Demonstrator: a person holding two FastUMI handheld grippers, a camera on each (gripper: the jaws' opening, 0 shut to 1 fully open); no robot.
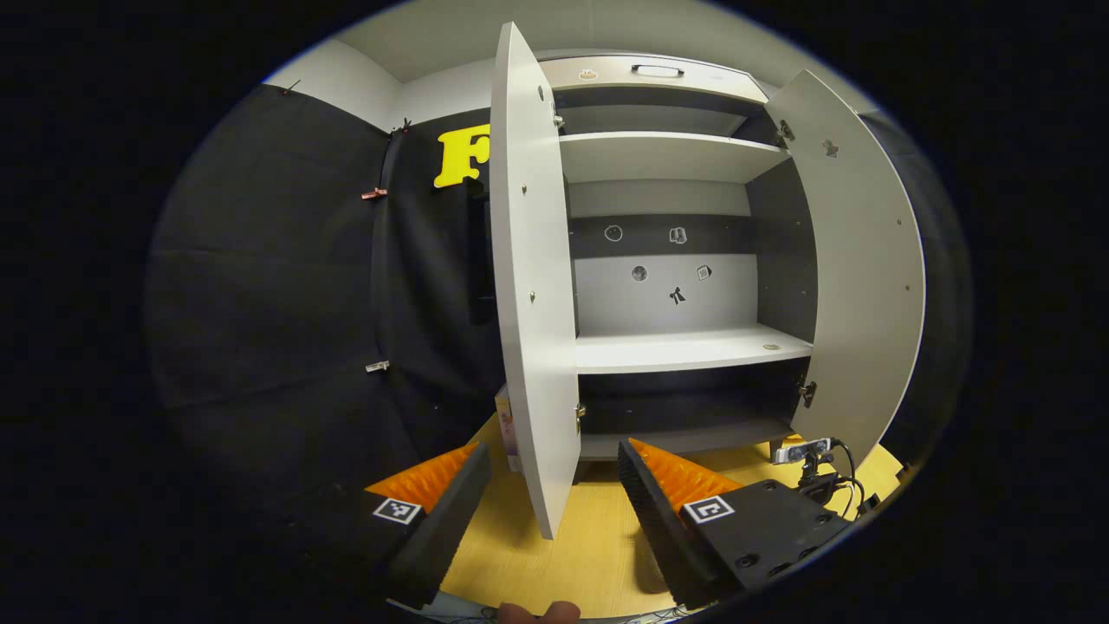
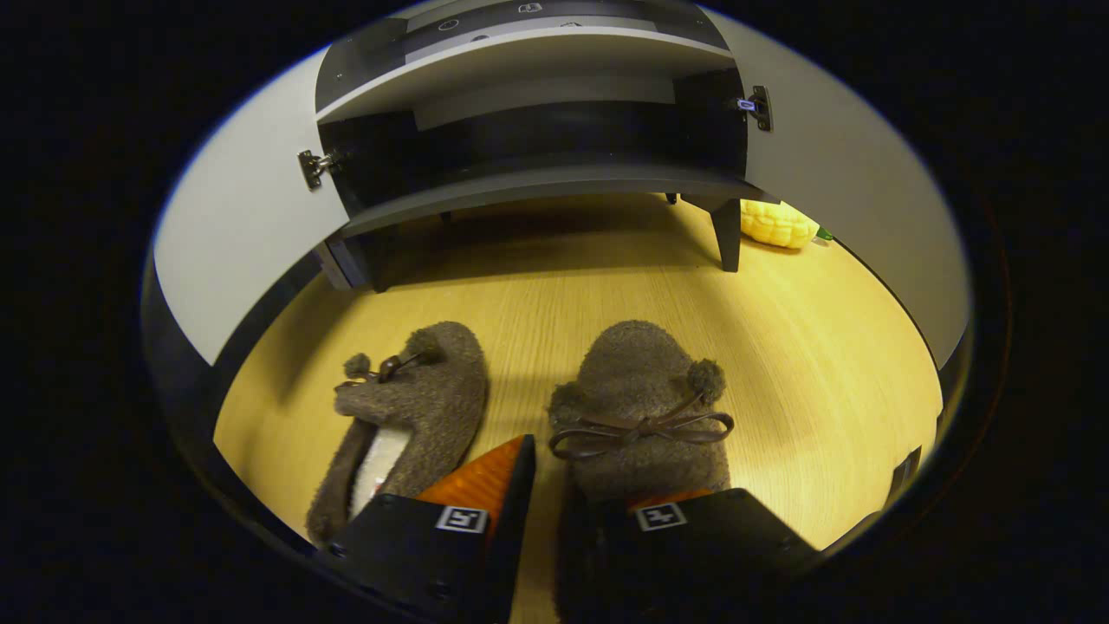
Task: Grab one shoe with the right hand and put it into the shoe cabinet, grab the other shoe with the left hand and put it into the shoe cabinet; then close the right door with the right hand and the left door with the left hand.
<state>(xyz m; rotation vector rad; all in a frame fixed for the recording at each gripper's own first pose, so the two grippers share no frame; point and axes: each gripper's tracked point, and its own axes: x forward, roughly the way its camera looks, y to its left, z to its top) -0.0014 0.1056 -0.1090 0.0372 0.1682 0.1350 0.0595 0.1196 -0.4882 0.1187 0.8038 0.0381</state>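
Left tongs (image 1: 554, 485) wide open, empty, facing shoe cabinet (image 1: 684, 347) — right tongs (image 2: 554, 485) straddling right-hand shoe (image 2: 641, 407), grip unclear.

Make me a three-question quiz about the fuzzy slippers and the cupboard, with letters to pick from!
1. Where are the brown fuzzy slippers?
A. on the wooden floor
B. on a shelf
C. on top of the cabinet

2. How many slippers are there?
A. one
B. two
C. four

3. The grey shoe cabinet doors are:
A. both shut
B. both open
C. missing

Answers:
1 A, since both lie on the wooden floor in front of the cabinet.
2 B, a pair lies side by side.
3 B, both doors swing outward, showing bare shelves.
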